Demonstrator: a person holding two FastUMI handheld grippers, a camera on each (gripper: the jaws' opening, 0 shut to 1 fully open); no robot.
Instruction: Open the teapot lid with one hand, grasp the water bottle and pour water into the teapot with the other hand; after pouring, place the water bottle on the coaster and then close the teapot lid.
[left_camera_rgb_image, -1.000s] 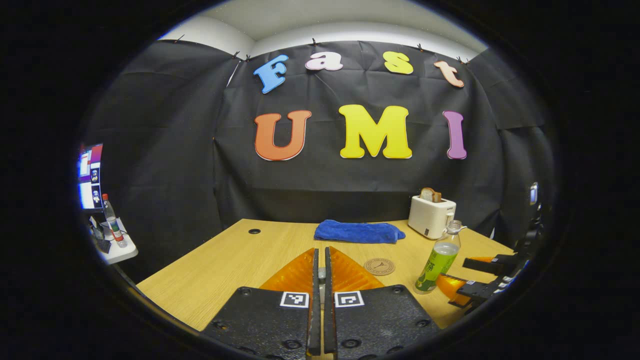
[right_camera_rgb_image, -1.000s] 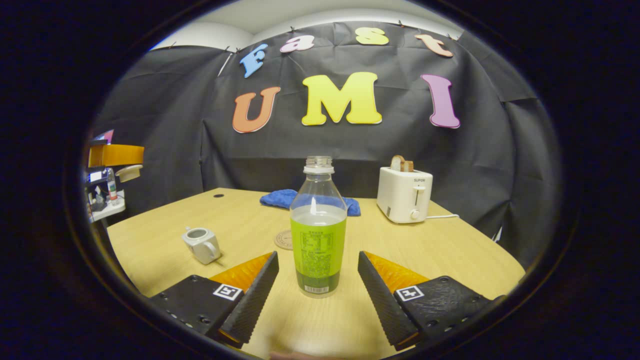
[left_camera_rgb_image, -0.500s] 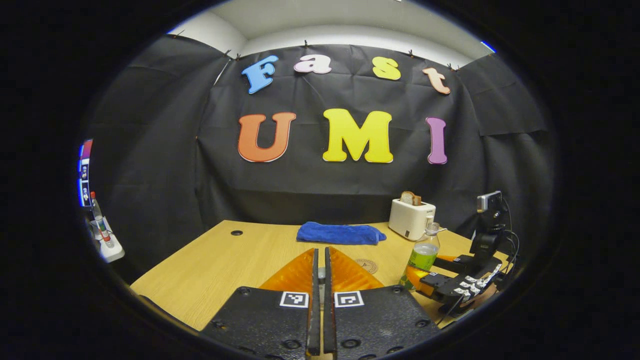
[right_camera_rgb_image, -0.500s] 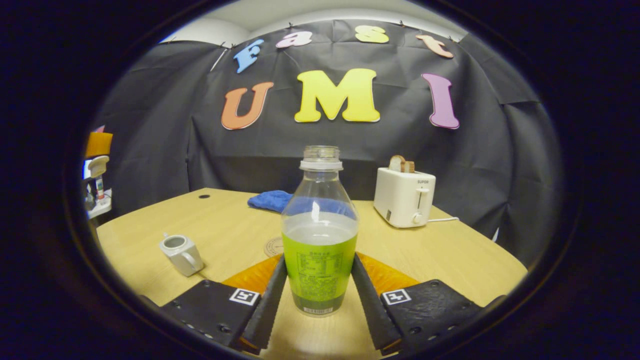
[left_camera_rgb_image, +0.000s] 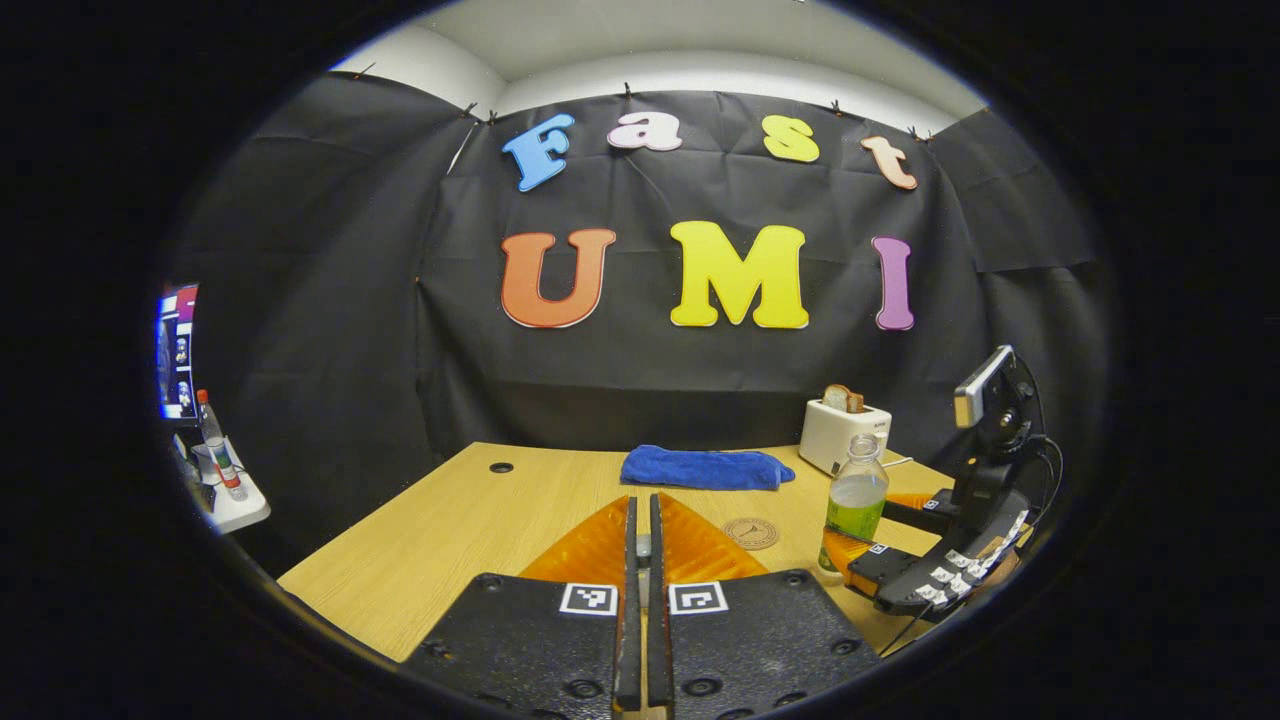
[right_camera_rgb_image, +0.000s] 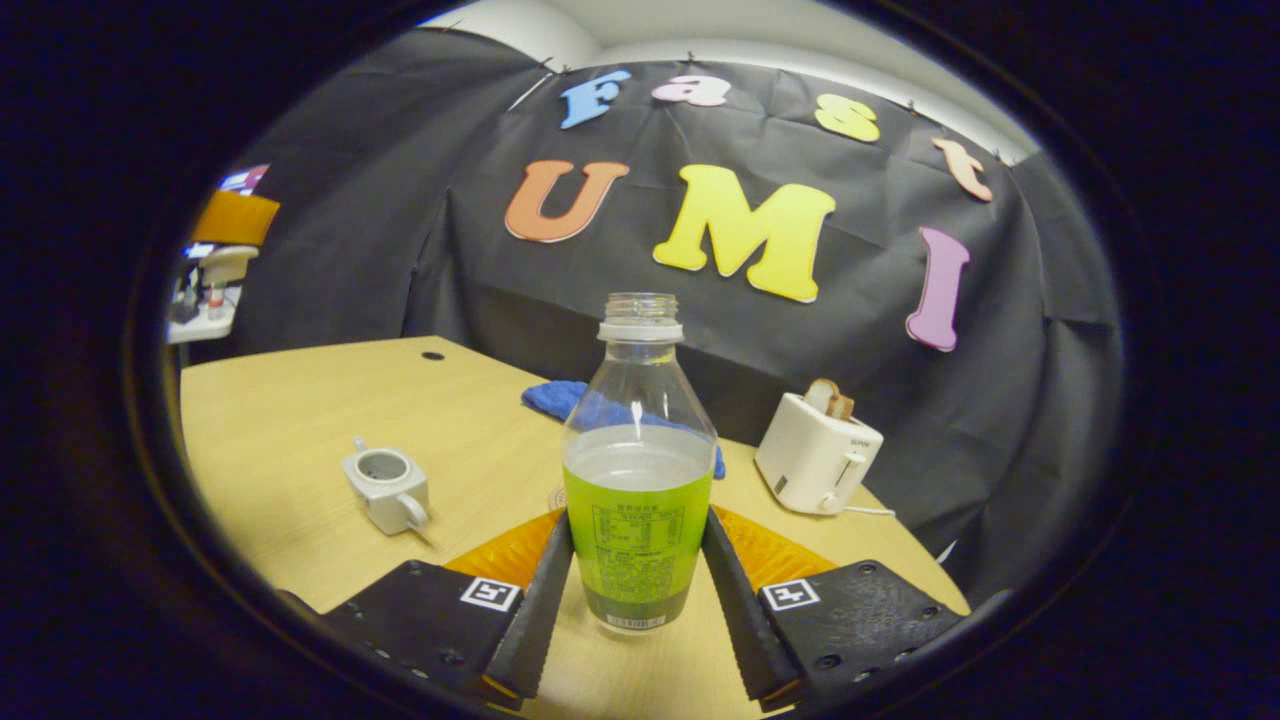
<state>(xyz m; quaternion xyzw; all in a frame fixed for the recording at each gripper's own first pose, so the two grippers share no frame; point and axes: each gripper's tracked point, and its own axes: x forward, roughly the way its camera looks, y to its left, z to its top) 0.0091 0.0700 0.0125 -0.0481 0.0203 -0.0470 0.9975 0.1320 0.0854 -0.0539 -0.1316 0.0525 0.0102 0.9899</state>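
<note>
The clear water bottle (right_camera_rgb_image: 638, 480), uncapped, with a green label and half full, stands between my right gripper's (right_camera_rgb_image: 636, 545) fingers, which press on its lower sides. In the left gripper view the bottle (left_camera_rgb_image: 854, 498) leans slightly at the right, in that same gripper (left_camera_rgb_image: 872, 552). The small white teapot (right_camera_rgb_image: 388, 488) sits open on the table (right_camera_rgb_image: 300, 420), left of the bottle. My left gripper (left_camera_rgb_image: 641, 508) is shut, with a sliver of the lid (left_camera_rgb_image: 643, 546) between its fingers. The white lid (right_camera_rgb_image: 228, 263) hangs high at far left. The round coaster (left_camera_rgb_image: 751, 533) lies just left of the bottle.
A white toaster (right_camera_rgb_image: 818, 452) with bread stands at the back right, its cord trailing right. A blue cloth (left_camera_rgb_image: 706, 467) lies at the table's far edge. A cable hole (left_camera_rgb_image: 501, 467) is at the back left. A side shelf (left_camera_rgb_image: 228, 500) with a bottle stands off the table's left.
My right gripper shut on the bottle, then rose and rolled with it. My left gripper stayed shut on the lid, held high, swinging a little.
</note>
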